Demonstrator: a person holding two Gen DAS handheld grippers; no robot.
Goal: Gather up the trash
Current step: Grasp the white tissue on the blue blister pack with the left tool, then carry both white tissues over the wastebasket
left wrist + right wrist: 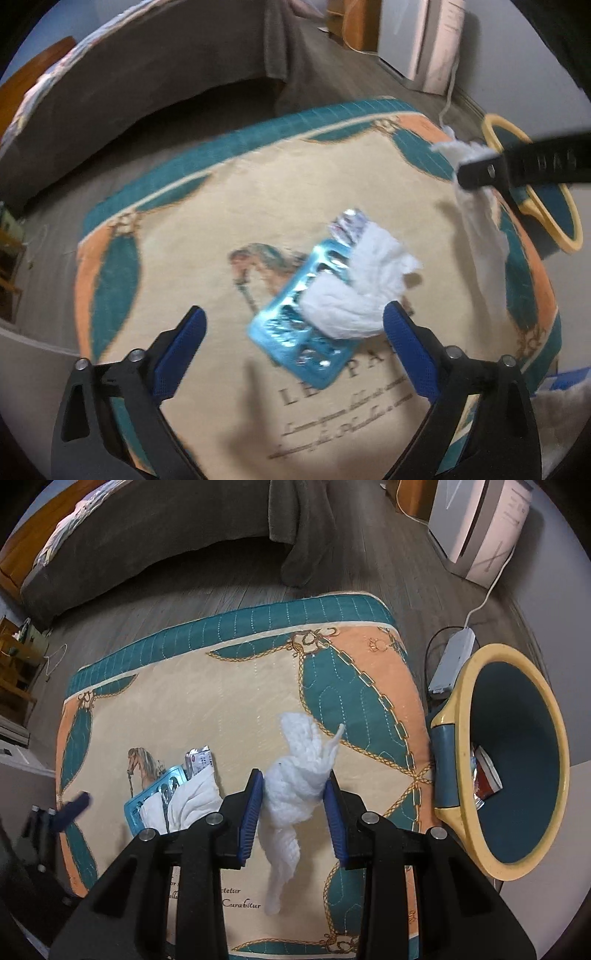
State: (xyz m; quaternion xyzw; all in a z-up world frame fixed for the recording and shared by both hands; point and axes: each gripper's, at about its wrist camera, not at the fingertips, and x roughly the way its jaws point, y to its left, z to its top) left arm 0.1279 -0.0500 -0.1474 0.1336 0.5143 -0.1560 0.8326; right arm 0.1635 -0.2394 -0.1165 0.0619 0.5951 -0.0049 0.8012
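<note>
Blue-padded fingers of the right gripper [294, 808] pinch a crumpled white tissue [295, 801], both pads pressing its sides while its twisted tail hangs below the jaws, clear of the quilted mat [236, 686]. Off to this gripper's right, beside the mat's edge, stands a yellow-rimmed teal bin [461, 738] with a wrapper already inside. To its left, on the mat, lie a teal blister pack [295, 332], a second wad of tissue [354, 291] partly covering it, and a small silver foil packet [347, 225] just beyond. The left gripper [295, 339] hovers above that pile with its jaws spread wide, the pads either side of it and touching nothing.
</note>
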